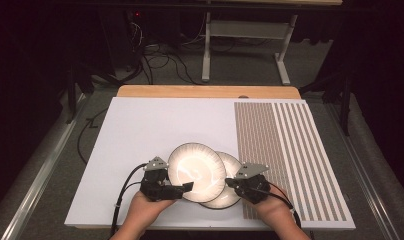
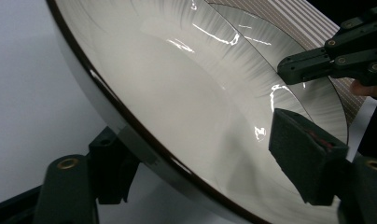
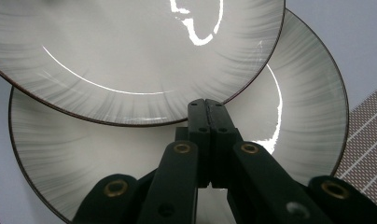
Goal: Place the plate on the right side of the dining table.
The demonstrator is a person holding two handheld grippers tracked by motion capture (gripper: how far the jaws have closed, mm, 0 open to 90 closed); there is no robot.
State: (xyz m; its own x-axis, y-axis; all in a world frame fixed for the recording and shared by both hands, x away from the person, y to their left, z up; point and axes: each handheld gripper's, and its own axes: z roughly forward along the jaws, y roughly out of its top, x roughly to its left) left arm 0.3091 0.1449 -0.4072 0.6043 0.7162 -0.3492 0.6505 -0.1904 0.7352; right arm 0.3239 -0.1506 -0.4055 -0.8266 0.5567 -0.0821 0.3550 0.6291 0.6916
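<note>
Near front edge of the desk (image 1: 140, 120), slightly right of its middle: two plates, overlapping.

Left hand-held gripper (image 1: 182, 188): we see it clamped on the near-left rim of the upper plate (image 1: 196, 171). In the left gripper view one jaw sits under the dark rim and the padded jaw rests on the plate's inner face, so the rim is pinched between them. The plate looks tilted, its held edge raised off the white surface; how high, we cannot tell.

Right hand-held gripper (image 1: 231, 182): jaws pressed together, holding nothing. In the right gripper view the closed tips lie over the lower plate (image 3: 298, 112), pointing at the spot where the upper plate's edge crosses it. Whether the tips touch the lower plate we cannot tell.

Key relation: the upper plate lies left and slightly farther than the lower one, covering its left part. The lower plate (image 1: 229, 165) reaches toward the striped mat (image 1: 290, 150) on the right side of the desk. Both plates are round, so no long axis; what matters is the overlap line, running roughly near-to-far between the two grippers.

We judge the left hand nearer to, and already in charge of, the upper plate; the right is nearer to the lower one. Any shift of the upper plate turns on clearing or sliding across that overlap. Risk as we read it: rim scraping on the lower plate.

Farther back: bare white surface, then the wooden far edge (image 1: 205, 91).
</note>
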